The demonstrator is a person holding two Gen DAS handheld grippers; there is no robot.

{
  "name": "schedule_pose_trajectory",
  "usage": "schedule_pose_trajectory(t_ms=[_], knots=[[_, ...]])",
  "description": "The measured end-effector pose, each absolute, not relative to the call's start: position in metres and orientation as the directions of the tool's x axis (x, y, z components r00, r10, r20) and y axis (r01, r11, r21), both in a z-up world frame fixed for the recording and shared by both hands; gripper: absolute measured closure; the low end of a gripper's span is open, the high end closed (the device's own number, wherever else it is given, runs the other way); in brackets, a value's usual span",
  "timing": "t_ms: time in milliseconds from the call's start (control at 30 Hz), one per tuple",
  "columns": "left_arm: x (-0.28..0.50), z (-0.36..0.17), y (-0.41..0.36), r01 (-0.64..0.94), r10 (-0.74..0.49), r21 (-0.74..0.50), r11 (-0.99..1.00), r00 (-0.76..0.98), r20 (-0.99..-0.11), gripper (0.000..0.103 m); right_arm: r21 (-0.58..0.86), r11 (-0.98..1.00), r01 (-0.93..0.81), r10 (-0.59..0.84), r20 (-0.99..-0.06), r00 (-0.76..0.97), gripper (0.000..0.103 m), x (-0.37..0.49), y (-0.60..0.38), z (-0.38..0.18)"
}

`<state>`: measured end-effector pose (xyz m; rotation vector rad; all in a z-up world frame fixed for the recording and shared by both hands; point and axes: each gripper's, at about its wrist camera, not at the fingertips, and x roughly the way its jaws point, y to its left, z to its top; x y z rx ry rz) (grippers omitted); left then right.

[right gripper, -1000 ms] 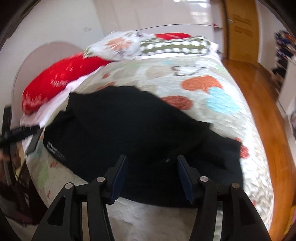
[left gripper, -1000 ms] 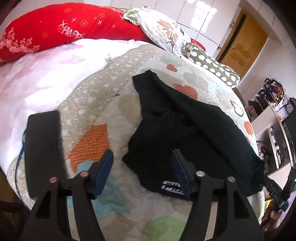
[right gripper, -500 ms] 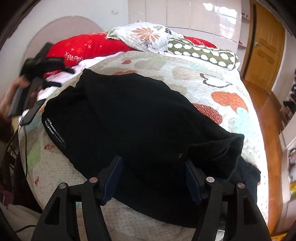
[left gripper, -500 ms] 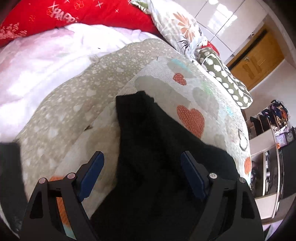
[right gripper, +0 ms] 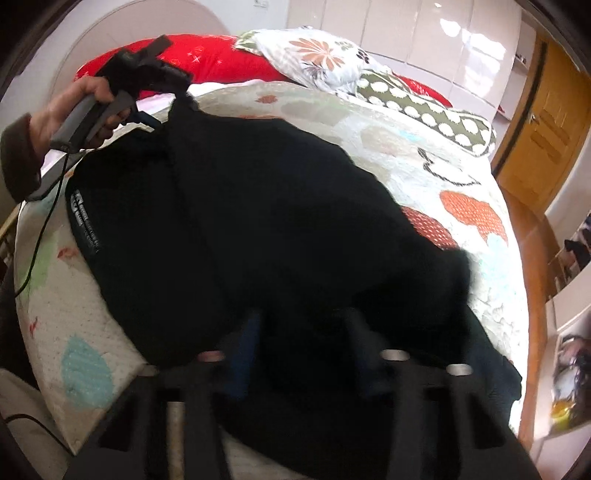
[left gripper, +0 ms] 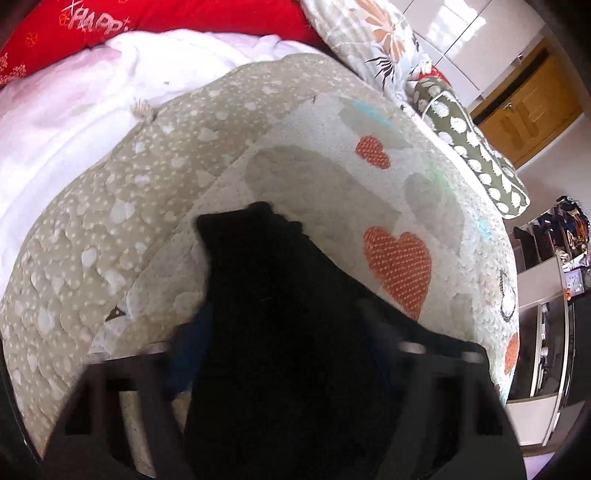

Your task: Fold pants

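Black pants [right gripper: 277, 203] lie crumpled across the heart-print quilt [right gripper: 461, 177], their lettered waistband [right gripper: 85, 221] toward the left edge. In the left wrist view one pant-leg end [left gripper: 277, 277] runs up between the blurred fingers of my left gripper [left gripper: 280, 343], whose jaws are closing around the cloth. The right wrist view shows that left gripper [right gripper: 162, 99], held by a hand [right gripper: 74, 107], at the far corner of the pants. My right gripper [right gripper: 301, 339] stands over the near edge of the pants, its jaws closing with cloth between them.
A red pillow [left gripper: 110, 22], a floral pillow [right gripper: 314, 55] and a spotted bolster [right gripper: 424, 107] line the head of the bed. A white blanket [left gripper: 74, 92] lies at the left. A dark flat device with a cable [right gripper: 40, 192] sits near the bed's left edge. A wooden door [right gripper: 546, 129] stands at the right.
My left gripper moved from the waistband up to the far leg end and its jaws are narrowing. My right gripper sank closer to the near edge, rolled, and its jaws came inward.
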<state>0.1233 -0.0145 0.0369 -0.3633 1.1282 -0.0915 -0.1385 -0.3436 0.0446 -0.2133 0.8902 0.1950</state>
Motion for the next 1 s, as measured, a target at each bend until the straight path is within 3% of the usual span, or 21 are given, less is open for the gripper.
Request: schedule_pose_trajectory(t_ms=[33, 167, 333, 467, 567, 667, 733, 867, 1000], knots=[[0.124, 0.038, -0.015, -0.098, -0.266, -0.336, 0.937, 0.428, -0.864, 0.066, -0.077, 0.968, -0.237, 0.089, -0.780, 0.619, 0.095, -0.137, -0.352, 0.049], [0.112, 0.064, -0.022, -0.036, -0.291, -0.352, 0.935, 0.485, -0.825, 0.073, -0.058, 0.988, -0.146, 0.058, -0.725, 0.686, 0.102, -0.128, -0.389, 0.083], [0.089, 0.110, -0.027, 0.033, -0.335, -0.384, 0.923, 0.560, -0.758, 0.073, -0.093, 0.995, -0.038, -0.029, -0.622, 0.783, 0.103, -0.117, -0.427, 0.139], [0.081, 0.126, -0.033, 0.066, -0.342, -0.372, 0.926, 0.563, -0.753, 0.073, -0.036, 0.991, -0.128, 0.079, -0.613, 0.786, 0.098, -0.124, -0.422, 0.157], [0.075, 0.130, -0.032, 0.067, -0.340, -0.371, 0.926, 0.573, -0.746, 0.073, -0.132, 0.983, -0.127, 0.011, -0.652, 0.758, 0.103, -0.128, -0.404, 0.142], [0.067, 0.132, -0.032, 0.073, -0.350, -0.379, 0.923, 0.573, -0.741, 0.073, -0.105, 0.989, -0.104, 0.005, -0.678, 0.735, 0.103, -0.128, -0.414, 0.132], [0.061, 0.136, -0.031, 0.080, -0.345, -0.370, 0.926, 0.579, -0.739, 0.073, -0.073, 0.993, -0.092, 0.018, -0.677, 0.735, 0.097, -0.136, -0.425, 0.132], [0.058, 0.139, -0.031, 0.088, -0.343, -0.363, 0.928, 0.583, -0.737, 0.073, 0.021, 0.979, -0.205, 0.166, -0.668, 0.725, 0.055, -0.157, -0.422, 0.143], [0.057, 0.137, -0.032, 0.088, -0.342, -0.361, 0.929, 0.583, -0.737, 0.073, -0.004, 0.931, -0.364, 0.249, -0.724, 0.643, 0.052, -0.165, -0.380, 0.128]])
